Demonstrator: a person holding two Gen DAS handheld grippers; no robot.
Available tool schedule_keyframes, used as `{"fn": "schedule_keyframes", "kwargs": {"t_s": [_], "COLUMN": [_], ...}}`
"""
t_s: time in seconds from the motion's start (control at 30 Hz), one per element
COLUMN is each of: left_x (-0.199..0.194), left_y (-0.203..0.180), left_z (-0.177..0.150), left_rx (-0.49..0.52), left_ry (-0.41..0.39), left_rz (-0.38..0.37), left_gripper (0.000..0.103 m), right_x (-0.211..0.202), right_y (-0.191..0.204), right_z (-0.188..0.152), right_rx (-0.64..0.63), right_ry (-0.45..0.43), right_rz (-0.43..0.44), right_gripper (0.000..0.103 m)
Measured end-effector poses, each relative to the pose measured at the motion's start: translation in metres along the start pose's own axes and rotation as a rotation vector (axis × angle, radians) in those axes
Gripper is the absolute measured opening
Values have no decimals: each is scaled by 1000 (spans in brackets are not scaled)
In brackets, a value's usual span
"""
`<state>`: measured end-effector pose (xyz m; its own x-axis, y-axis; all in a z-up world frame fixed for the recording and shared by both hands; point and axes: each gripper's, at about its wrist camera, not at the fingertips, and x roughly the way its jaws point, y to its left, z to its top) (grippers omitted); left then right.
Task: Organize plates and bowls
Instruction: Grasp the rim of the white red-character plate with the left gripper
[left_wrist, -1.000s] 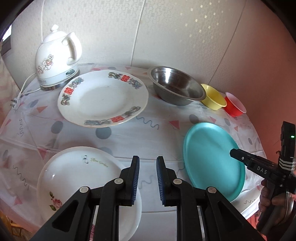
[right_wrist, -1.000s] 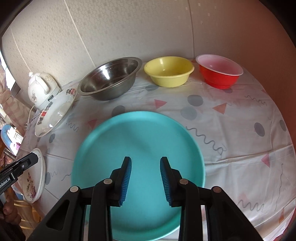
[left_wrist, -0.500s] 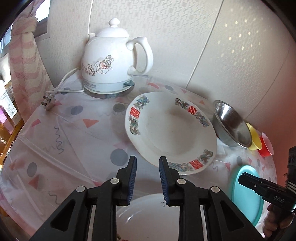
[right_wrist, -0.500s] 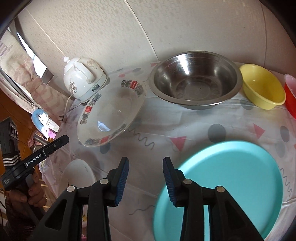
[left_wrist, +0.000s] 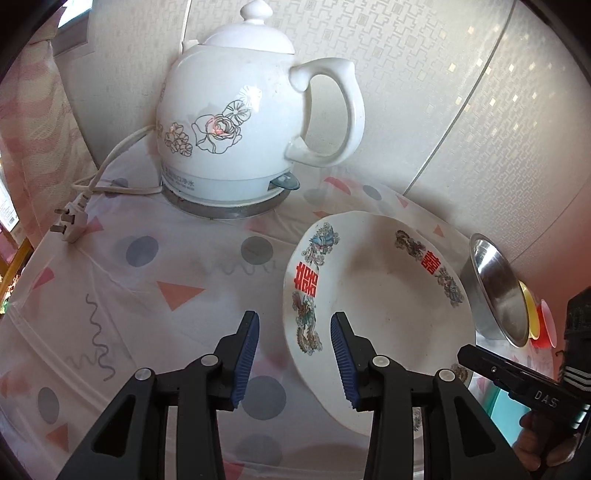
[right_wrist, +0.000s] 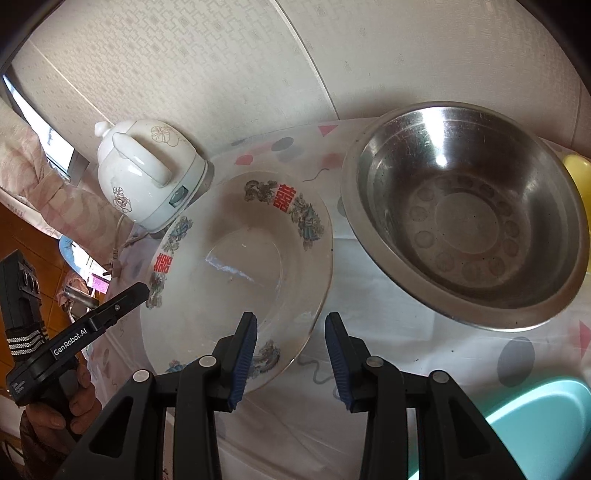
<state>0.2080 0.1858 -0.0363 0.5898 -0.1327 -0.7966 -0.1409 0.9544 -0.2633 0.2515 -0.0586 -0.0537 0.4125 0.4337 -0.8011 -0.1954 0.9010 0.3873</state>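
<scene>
A white plate with red characters and dragon motifs (left_wrist: 384, 295) lies on the patterned tablecloth; it also shows in the right wrist view (right_wrist: 243, 266). My left gripper (left_wrist: 293, 356) is open and empty, its jaws either side of the plate's left rim, just above it. My right gripper (right_wrist: 290, 354) is open and empty at the plate's near right rim. A steel bowl (right_wrist: 465, 229) sits right of the plate, with a yellow bowl (right_wrist: 580, 177) beyond it. A teal plate (right_wrist: 532, 424) lies at the lower right.
A white ceramic kettle (left_wrist: 243, 122) stands on its base at the back left, its cord and plug (left_wrist: 70, 221) trailing on the cloth. The wall runs close behind. A red bowl (left_wrist: 546, 325) sits past the yellow one at the far right.
Both grippers have moved left and forward toward the patterned plate, and both have opened wider. The teal plate and the flowered white plate have slipped out of the centre of view.
</scene>
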Motion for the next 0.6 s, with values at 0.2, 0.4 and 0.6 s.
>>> {"fn": "schedule_keyframes", "kwargs": {"t_s": [0.2,0.4,0.6], "left_x": [20,29,17], "left_y": [-11,-13,-14], "left_z": [6,6,-9], "left_rx": [34,46,100], "left_ry": [27,36,63], "left_rz": [-10,41,10], "left_gripper": [40,27,27], "right_x": [12,26,18], "right_y": [-1,3,2], "right_z": [7,9,1], "right_rx": [-8,-37,-92], "right_ry": [14,27,43], "right_rz": [7,5,-4], "right_gripper": [39,39,38]}}
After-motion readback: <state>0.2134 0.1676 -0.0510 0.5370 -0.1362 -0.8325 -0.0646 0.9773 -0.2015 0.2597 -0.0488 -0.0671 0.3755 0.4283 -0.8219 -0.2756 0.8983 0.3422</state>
